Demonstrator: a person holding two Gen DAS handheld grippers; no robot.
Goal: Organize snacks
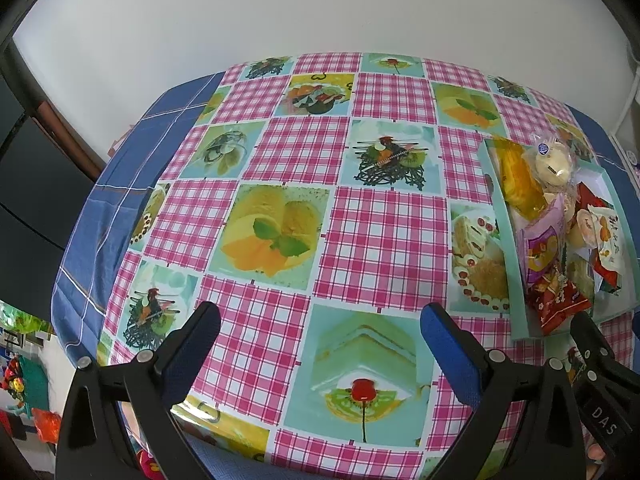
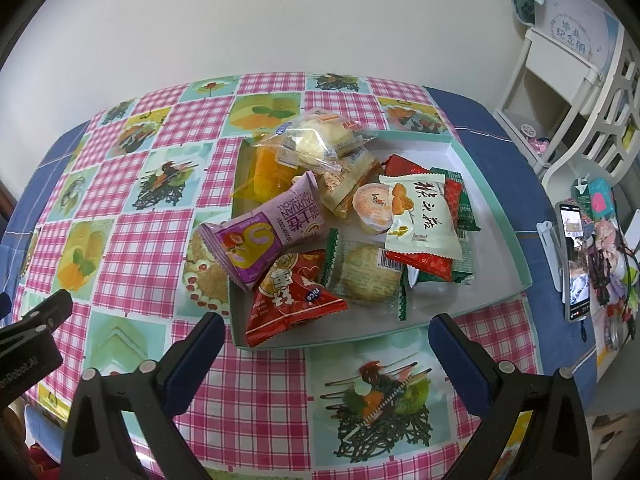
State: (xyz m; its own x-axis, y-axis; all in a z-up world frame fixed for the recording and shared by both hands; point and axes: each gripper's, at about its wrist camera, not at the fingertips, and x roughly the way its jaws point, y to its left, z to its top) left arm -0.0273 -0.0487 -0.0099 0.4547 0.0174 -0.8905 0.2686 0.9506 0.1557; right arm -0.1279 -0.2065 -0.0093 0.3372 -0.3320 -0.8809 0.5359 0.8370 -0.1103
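Both pairs of fingers stand wide apart and hold nothing. The left gripper [image 1: 320, 328] hovers over a bare stretch of the checked tablecloth [image 1: 280, 152], its blue-padded fingers [image 1: 448, 344] above a printed cake square. The right gripper [image 2: 326, 338] hangs just short of the near edge of a shallow box tray [image 2: 492, 196] with a pale green rim, which sits on the table at about 12 o'clock from its fingers [image 2: 192, 360].

In the left wrist view the same tray lies at about 3 o'clock, near the right edge of the cloth, with the other gripper's dark tip just beside its near corner.

The snacks are heaped inside the tray. A purple roll packet [image 2: 264, 232] overhangs the left rim at 10 o'clock. A red triangular packet [image 2: 292, 296] lies at the near left corner, touching the purple one. Beside it is a clear-wrapped round cracker [image 2: 368, 276] with green ends. A white packet with black characters [image 2: 424, 212] lies on red and green wrappers. A small jelly cup [image 2: 372, 204] sits beside it. At the far end, a clear bag of pale cakes [image 2: 320, 140] rests on an orange packet [image 2: 268, 172].

A phone [image 2: 574, 260] stands at 3 o'clock, off the checked cloth.
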